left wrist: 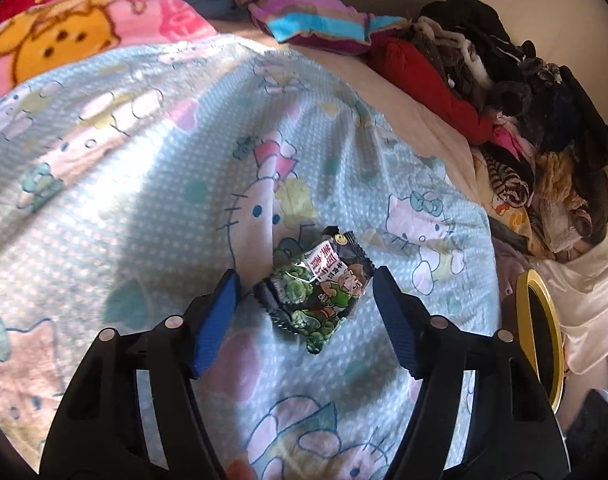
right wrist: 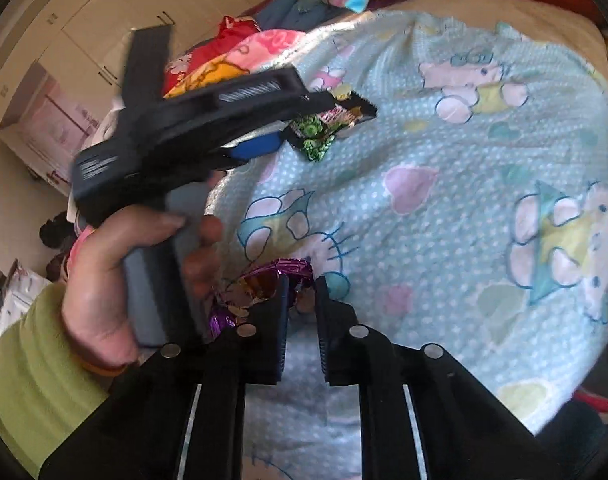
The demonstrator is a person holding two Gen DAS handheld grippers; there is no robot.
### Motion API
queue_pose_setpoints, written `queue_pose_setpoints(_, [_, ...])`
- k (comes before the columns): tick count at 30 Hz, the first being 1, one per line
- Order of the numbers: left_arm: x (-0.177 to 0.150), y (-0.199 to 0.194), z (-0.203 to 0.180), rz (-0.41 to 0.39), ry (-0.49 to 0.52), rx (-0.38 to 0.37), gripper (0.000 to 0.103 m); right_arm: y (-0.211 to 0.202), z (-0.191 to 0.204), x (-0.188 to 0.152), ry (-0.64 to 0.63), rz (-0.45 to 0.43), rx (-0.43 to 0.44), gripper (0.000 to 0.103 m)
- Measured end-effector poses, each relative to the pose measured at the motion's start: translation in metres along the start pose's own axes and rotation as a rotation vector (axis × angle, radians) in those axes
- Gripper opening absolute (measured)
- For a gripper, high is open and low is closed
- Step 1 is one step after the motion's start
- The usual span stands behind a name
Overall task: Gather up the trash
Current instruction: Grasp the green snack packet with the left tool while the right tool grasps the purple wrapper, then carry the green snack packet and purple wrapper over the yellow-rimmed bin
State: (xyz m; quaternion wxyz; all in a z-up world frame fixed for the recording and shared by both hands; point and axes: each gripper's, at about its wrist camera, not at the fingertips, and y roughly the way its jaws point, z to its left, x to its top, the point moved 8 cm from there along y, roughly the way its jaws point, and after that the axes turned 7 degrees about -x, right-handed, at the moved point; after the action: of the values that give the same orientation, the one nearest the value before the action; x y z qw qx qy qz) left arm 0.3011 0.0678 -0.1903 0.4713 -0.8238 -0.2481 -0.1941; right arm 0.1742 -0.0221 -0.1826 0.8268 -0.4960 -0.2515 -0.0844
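A: Green snack packet (left wrist: pixel 316 292) lies on the bed's cartoon-cat sheet (left wrist: pixel 143 200), between the left claw (left wrist: pixel 306 280) pads, untouched; jaws apart. Red-and-white label with Chinese characters, too small to read.

B: Right claw (right wrist: pixel 301 290)?

A: Jaws nearly together, clamped on a purple foil wrapper (right wrist: pixel 271 276) at the sheet's near edge. Its print is unreadable.
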Motion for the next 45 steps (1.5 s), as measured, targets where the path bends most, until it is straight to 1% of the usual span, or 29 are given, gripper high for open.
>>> queue_pose_setpoints(2, [-0.004, 0.007, -0.002, 0.018, 0.011, 0.003, 0.052, -0.01, -0.006, -0.001, -0.019, -0.024, -0.017, 0.012])
queue_pose_setpoints(3, [-0.006, 0.008, -0.003, 0.021, 0.02, 0.008, 0.047, -0.015, -0.008, -0.002, -0.018, -0.033, -0.019, 0.011])
queue_pose_setpoints(4, [-0.007, 0.01, -0.004, 0.023, 0.031, 0.015, 0.038, -0.019, -0.012, -0.001, -0.016, -0.043, -0.023, 0.011])
queue_pose_setpoints(5, [-0.008, 0.01, -0.004, 0.022, 0.038, 0.026, 0.035, -0.025, -0.016, 0.0, -0.016, -0.056, -0.031, 0.011])
queue_pose_setpoints(6, [-0.008, 0.009, -0.004, 0.018, 0.037, 0.028, 0.03, -0.03, -0.021, 0.0, -0.016, -0.068, -0.038, 0.01])
queue_pose_setpoints(7, [-0.007, 0.006, -0.005, 0.011, 0.03, 0.018, 0.014, -0.036, -0.027, 0.002, -0.014, -0.084, -0.051, 0.01])
queue_pose_setpoints(8, [-0.007, 0.005, -0.005, 0.007, 0.025, 0.014, 0.007, -0.039, -0.029, 0.004, -0.008, -0.095, -0.057, 0.01])
queue_pose_setpoints(9, [-0.007, 0.002, -0.007, 0.001, 0.025, 0.016, 0.006, -0.042, -0.032, 0.007, 0.001, -0.106, -0.06, 0.01])
queue_pose_setpoints(13, [-0.008, -0.01, -0.019, -0.033, 0.055, 0.012, 0.003, -0.058, -0.054, 0.017, 0.056, -0.151, -0.073, 0.009])
queue_pose_setpoints(16, [-0.009, -0.021, -0.033, -0.06, 0.065, -0.009, 0.002, -0.069, -0.066, 0.022, 0.079, -0.185, -0.085, 0.009])
queue_pose_setpoints(26, [-0.012, -0.042, -0.1, -0.109, 0.152, -0.082, 0.002, -0.121, -0.107, 0.042, 0.136, -0.308, -0.134, 0.009])
queue_pose_setpoints(36, [-0.024, -0.045, -0.159, -0.104, 0.229, -0.143, 0.002, -0.164, -0.149, 0.046, 0.208, -0.398, -0.173, 0.007])
queue_pose_setpoints(45, [-0.039, -0.037, -0.211, -0.076, 0.315, -0.188, 0.002, -0.203, -0.201, 0.043, 0.313, -0.471, -0.217, 0.007])
